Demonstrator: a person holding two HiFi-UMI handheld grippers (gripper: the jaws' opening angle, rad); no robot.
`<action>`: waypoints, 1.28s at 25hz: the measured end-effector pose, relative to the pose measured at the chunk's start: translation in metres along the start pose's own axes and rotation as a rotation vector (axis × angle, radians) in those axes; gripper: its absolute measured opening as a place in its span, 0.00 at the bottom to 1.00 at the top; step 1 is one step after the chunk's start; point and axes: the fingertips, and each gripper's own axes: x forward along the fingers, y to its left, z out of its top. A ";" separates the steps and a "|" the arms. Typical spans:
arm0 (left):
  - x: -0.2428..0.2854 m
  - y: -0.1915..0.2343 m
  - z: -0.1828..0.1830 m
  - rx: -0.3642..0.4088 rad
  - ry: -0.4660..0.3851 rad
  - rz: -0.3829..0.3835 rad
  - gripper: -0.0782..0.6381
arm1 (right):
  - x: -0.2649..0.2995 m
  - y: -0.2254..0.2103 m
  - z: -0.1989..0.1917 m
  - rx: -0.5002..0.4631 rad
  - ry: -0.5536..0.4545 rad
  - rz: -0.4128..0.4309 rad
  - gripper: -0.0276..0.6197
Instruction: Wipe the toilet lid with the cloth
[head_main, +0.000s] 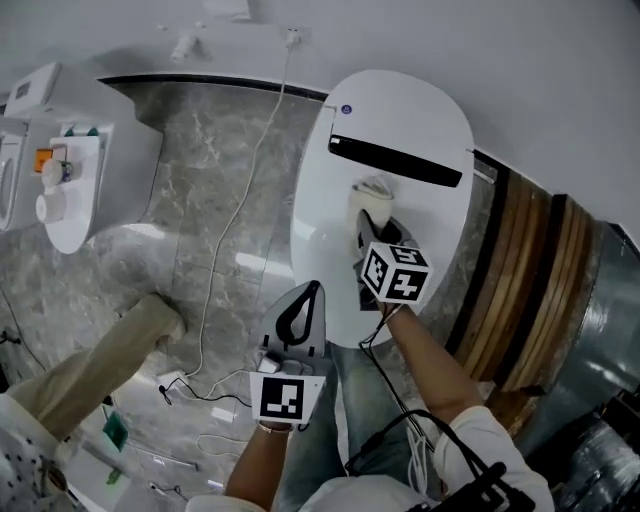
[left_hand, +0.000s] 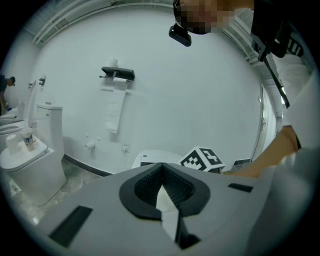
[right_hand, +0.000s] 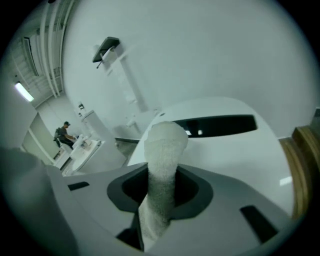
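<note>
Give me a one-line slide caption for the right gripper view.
Right gripper shut on a rolled white cloth, poised over the closed white toilet lid.

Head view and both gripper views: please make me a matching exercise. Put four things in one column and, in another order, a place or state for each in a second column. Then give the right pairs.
Things
1. cloth
2. left gripper
3. toilet lid
4. white cable

Places or states
A. runs from the wall down across the grey floor
B. shut, with nothing between its jaws
C. clamped between the jaws of the right gripper
D. white oval with a dark strip across it

Pairs: 1-C, 2-B, 3-D, 4-A
</note>
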 end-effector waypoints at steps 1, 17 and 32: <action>-0.005 0.006 0.002 0.001 -0.010 0.020 0.13 | 0.010 0.027 -0.007 -0.013 0.021 0.048 0.20; 0.010 -0.020 0.053 0.146 -0.176 -0.056 0.13 | -0.023 -0.058 -0.042 0.059 0.071 -0.074 0.20; -0.033 -0.060 0.087 0.213 -0.360 -0.030 0.13 | -0.086 -0.090 -0.063 0.147 0.014 -0.153 0.20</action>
